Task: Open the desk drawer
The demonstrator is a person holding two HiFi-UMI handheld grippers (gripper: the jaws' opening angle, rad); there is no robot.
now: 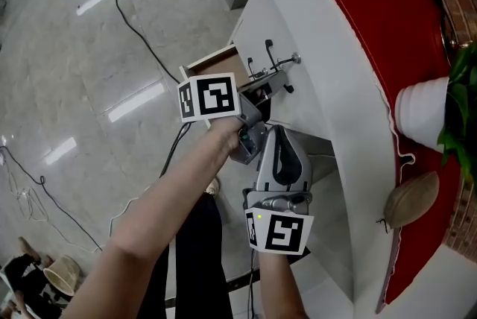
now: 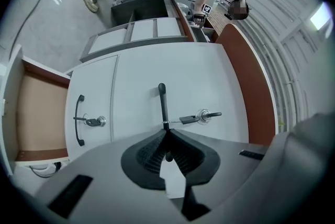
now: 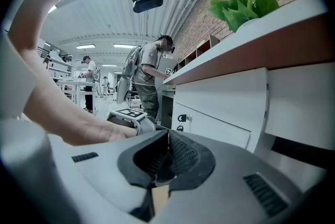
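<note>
Horizontally, left hand-held gripper [image 2: 166, 127], clamped on handle [image 2: 162, 98]

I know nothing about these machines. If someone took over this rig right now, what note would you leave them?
Left claw: shut on the drawer handle.
Right claw: shut, empty, touching nothing.
Drawer: looks closed, with a key in its lock. The compartment beside it stands open.
Done: handle gripped.
Left: pull the drawer out.
</note>
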